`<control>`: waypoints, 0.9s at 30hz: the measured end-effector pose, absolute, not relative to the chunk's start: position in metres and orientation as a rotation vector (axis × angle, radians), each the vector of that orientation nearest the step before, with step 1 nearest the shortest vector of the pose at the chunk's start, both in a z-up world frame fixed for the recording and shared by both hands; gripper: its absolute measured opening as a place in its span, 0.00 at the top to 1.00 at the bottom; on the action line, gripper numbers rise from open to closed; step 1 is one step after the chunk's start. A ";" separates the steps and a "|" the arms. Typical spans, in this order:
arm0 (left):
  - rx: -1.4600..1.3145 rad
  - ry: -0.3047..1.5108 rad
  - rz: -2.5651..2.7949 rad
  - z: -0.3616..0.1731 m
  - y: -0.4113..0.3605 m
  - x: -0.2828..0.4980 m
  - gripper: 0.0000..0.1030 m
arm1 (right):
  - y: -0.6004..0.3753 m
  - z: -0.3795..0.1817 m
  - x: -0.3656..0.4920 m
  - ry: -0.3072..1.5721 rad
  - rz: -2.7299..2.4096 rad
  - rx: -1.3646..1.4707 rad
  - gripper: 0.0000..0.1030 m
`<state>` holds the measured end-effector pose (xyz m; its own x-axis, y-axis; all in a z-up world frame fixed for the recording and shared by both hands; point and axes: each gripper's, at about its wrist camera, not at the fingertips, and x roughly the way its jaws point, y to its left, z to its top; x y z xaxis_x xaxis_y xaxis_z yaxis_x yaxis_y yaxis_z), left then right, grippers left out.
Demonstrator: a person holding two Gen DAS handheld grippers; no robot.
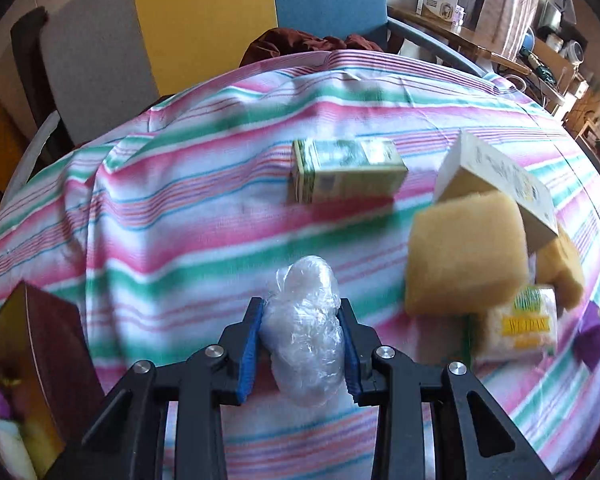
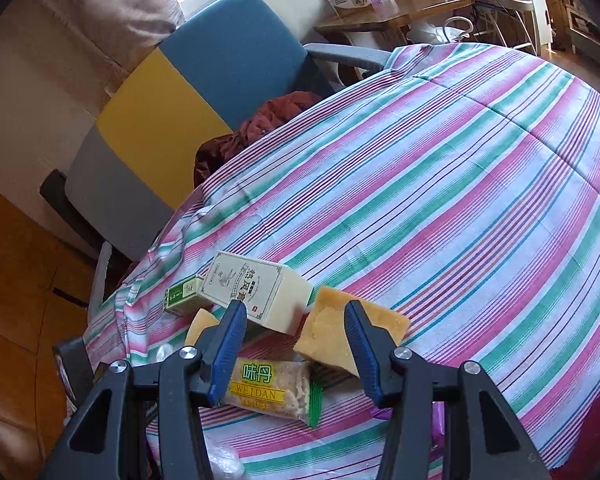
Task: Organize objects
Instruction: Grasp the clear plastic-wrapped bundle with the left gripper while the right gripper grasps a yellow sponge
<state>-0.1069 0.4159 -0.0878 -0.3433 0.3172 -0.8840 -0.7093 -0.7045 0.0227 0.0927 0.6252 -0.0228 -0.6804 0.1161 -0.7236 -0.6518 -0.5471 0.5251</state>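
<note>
My left gripper [image 1: 301, 304] is shut on a crumpled clear plastic bag [image 1: 304, 340], its blue pads pressing both sides just above the striped tablecloth [image 1: 180, 240]. Beyond it lie a green box [image 1: 346, 170], a white box [image 1: 500, 176], a yellow sponge [image 1: 466, 254] and a WEIDAN snack packet [image 1: 518, 324]. My right gripper [image 2: 295, 306] stands open over that same pile. The snack packet [image 2: 272, 390] lies under its left finger, and a sponge [image 2: 328, 332] sits by its right finger. The white box [image 2: 256, 292] and green box [image 2: 184, 296] are just ahead.
A brown open box [image 1: 56, 344] with items inside stands at the table's near left. A second sponge [image 1: 562, 276] and a purple item [image 1: 590, 334] lie at the right. A blue-and-yellow chair [image 2: 236, 64] with dark red cloth [image 2: 260, 124] sits behind the table.
</note>
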 end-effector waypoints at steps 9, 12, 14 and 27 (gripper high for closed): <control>-1.251 0.525 2.051 -0.088 0.392 -0.059 0.66 | 0.661 -0.039 0.127 1.322 2.063 -0.767 0.50; -1.237 0.528 2.060 -0.088 0.384 -0.048 0.66 | 0.662 -0.044 0.121 1.320 2.061 -0.816 0.49; -1.238 0.522 2.063 -0.088 0.381 -0.045 0.66 | 0.653 -0.046 0.106 1.263 2.101 -0.901 0.46; -1.245 0.477 2.061 -0.089 0.373 -0.043 0.65 | 0.619 -0.058 0.060 0.874 2.156 -1.201 0.17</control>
